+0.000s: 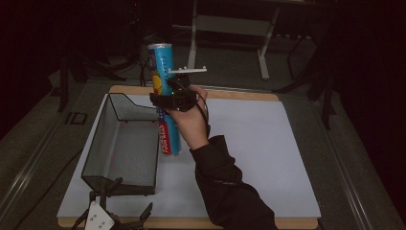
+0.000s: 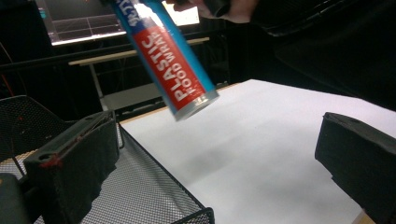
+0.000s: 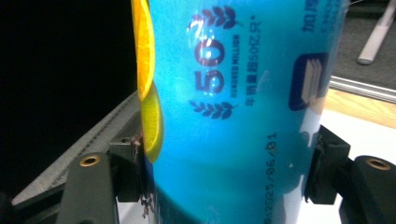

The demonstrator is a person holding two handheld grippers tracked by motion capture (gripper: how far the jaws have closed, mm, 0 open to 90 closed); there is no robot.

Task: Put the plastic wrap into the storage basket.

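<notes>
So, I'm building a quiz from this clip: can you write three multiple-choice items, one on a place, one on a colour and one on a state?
1. Where is the mesh basket relative to the tube?
A. to its left in the high view
B. to its right
C. on top of it

2. What colour is most of the tube?
A. green
B. blue
C. white

3. How do the right gripper jaws stand?
A. wide open, empty
B. shut on the tube
C. resting on the mat

Answers:
1 A, the basket sits left of the lifted tube on the white mat.
2 B, blue with a red label band.
3 B, in the right gripper view both pads press the tube's sides.
</notes>
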